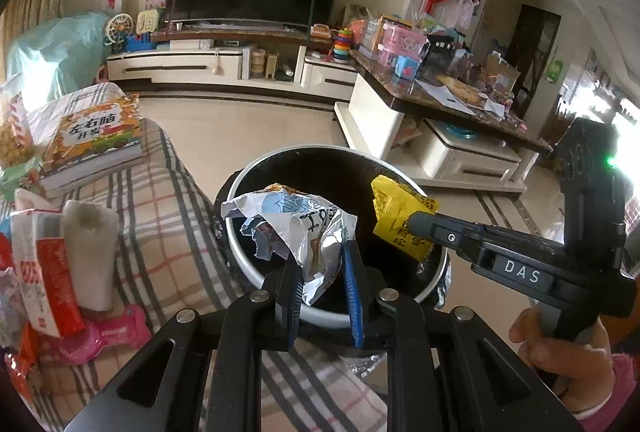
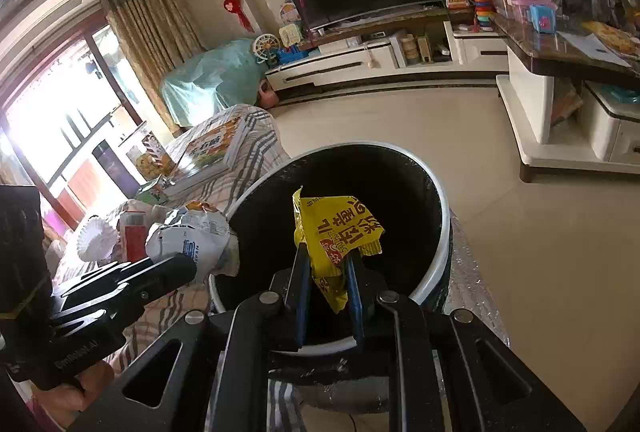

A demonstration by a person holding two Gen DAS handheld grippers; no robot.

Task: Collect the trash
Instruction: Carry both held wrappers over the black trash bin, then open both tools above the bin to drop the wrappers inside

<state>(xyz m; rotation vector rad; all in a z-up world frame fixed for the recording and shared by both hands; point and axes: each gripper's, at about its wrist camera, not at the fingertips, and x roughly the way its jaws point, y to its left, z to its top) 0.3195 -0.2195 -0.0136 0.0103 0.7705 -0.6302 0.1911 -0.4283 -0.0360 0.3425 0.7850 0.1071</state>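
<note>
A round bin (image 1: 408,172) with a black liner and white rim stands beside the plaid-covered sofa; it also shows in the right wrist view (image 2: 442,208). My left gripper (image 1: 320,264) is shut on a crumpled silver-and-blue wrapper (image 1: 296,228) held over the bin's left side; that wrapper also shows in the right wrist view (image 2: 196,236). My right gripper (image 2: 326,264) is shut on a yellow wrapper (image 2: 340,228) over the bin's opening. In the left wrist view the right gripper (image 1: 420,224) holds the yellow wrapper (image 1: 396,208) above the bin's right side.
On the plaid cover (image 1: 168,224) lie a picture book (image 1: 96,140), a red-and-white packet (image 1: 44,272), a white roll (image 1: 92,252) and a pink toy (image 1: 116,332). A cluttered coffee table (image 1: 448,100) stands to the right, a TV stand (image 1: 224,64) behind.
</note>
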